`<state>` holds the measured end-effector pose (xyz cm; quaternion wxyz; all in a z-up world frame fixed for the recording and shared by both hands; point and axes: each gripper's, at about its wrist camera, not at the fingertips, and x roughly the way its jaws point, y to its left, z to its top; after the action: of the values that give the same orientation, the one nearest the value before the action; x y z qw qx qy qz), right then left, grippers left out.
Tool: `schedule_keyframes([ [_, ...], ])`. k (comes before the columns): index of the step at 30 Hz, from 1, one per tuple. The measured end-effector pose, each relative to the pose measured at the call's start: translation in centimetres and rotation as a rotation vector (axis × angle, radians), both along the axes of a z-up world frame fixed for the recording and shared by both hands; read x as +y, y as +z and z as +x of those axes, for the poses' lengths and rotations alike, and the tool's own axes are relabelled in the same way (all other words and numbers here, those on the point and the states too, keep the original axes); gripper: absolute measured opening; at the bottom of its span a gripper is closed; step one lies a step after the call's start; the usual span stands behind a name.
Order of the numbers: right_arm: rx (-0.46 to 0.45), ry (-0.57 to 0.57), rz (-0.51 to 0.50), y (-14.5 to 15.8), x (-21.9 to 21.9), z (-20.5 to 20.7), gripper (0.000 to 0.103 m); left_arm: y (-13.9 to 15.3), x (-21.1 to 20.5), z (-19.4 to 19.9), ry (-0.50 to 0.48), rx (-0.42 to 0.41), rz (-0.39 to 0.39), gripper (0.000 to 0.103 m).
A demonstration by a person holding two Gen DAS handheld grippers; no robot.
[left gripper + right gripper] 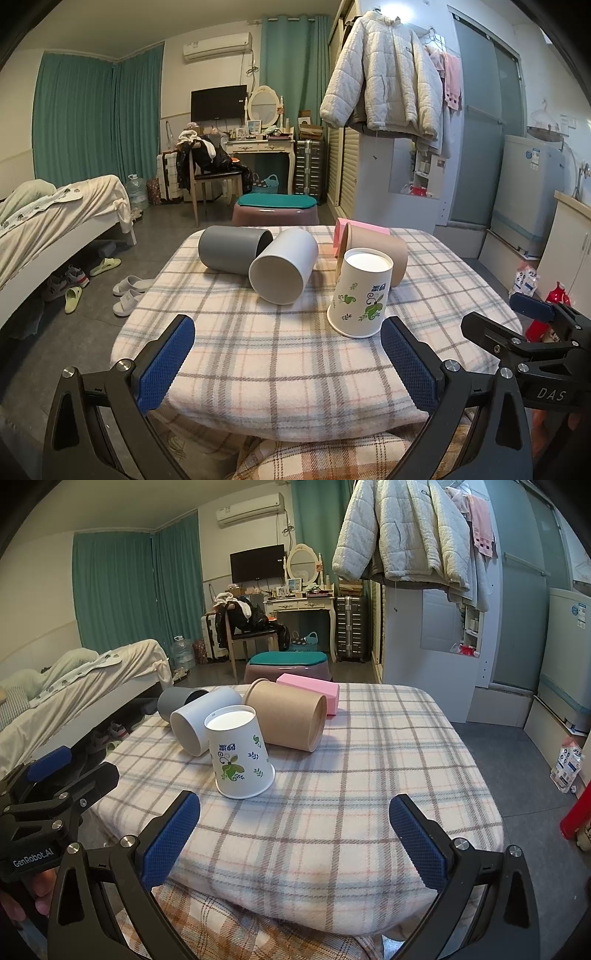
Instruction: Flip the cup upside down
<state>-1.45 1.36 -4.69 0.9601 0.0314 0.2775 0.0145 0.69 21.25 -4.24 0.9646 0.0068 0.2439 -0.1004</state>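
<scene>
A white paper cup with a green leaf print point(360, 293) stands upside down on the plaid table, its base facing up; it also shows in the right wrist view point(240, 753). My left gripper point(286, 363) is open and empty, near the table's front edge, with the cup just beyond its right finger. My right gripper point(295, 836) is open and empty, with the cup just beyond its left finger. Each gripper shows at the edge of the other's view.
Three cylinders lie on their sides behind the cup: grey point(231, 249), white point(282, 266) and brown point(376, 253). A pink box point(341, 230) lies at the table's far edge. A plaid cloth point(280, 347) covers the table. A stool point(275, 212) stands beyond it.
</scene>
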Motion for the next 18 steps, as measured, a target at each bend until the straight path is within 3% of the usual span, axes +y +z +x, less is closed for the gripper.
schedule_keyframes([
  [18,0.022,0.004,0.002,-0.86,0.06,0.36,0.103,0.00,0.00,-0.15,-0.002,-0.004,0.002,0.103],
])
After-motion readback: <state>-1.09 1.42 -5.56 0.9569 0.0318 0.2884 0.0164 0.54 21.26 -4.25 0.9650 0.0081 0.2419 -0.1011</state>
